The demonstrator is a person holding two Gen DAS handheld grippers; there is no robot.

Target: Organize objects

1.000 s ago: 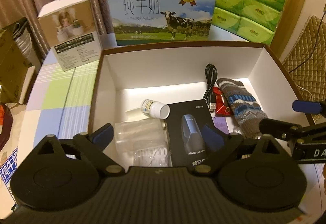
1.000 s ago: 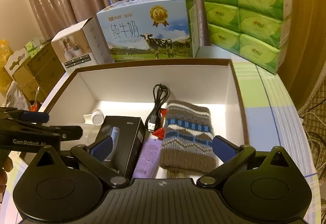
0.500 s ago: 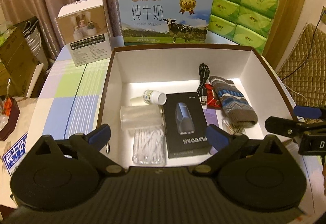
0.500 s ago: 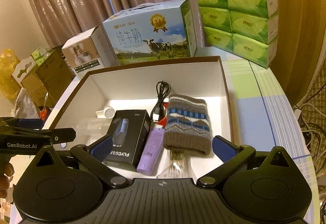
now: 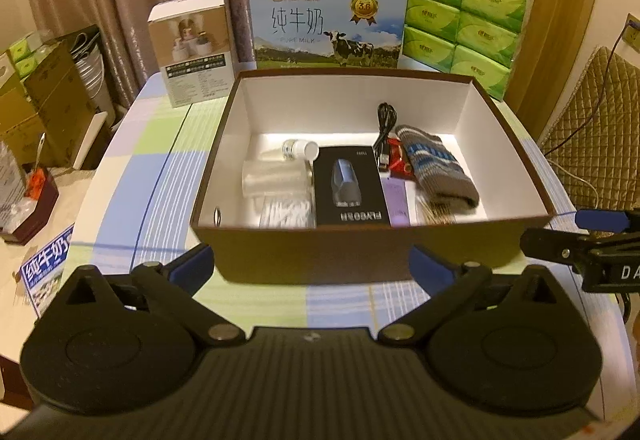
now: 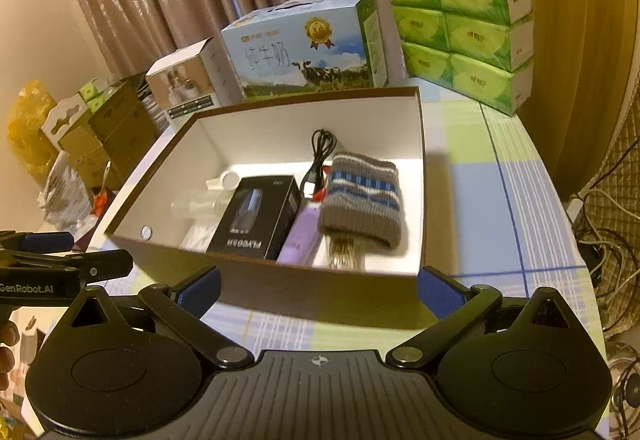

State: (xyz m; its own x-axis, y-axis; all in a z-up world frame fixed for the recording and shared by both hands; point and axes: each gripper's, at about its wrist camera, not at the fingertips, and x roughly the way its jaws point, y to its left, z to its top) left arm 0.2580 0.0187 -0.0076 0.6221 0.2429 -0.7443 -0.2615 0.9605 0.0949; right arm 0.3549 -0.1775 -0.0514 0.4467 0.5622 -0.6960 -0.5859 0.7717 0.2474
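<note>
A brown box with a white inside (image 5: 304,248) (image 6: 304,280) stands on the table. In it lie a black razor box (image 5: 350,191) (image 6: 260,215), a knit sock (image 5: 438,169) (image 6: 360,199), a black cable (image 5: 386,133) (image 6: 320,155), a red packet (image 5: 398,163), a purple tube (image 5: 396,199) (image 6: 300,236), a small white bottle (image 5: 298,150), a clear cup (image 5: 274,181) and cotton swabs (image 5: 286,211). My left gripper (image 5: 312,268) is open and empty in front of the box. My right gripper (image 6: 318,286) is open and empty in front of the box too.
Behind the box stand a milk carton (image 5: 328,25) (image 6: 308,51), a small white carton (image 5: 192,47) and a stack of green tissue packs (image 5: 464,23) (image 6: 464,27). Cardboard boxes (image 5: 44,107) sit left of the table, a quilted chair (image 5: 592,119) to the right.
Both grippers have pulled back and up out of the box toward the table's near edge. The things in the box have not moved.
</note>
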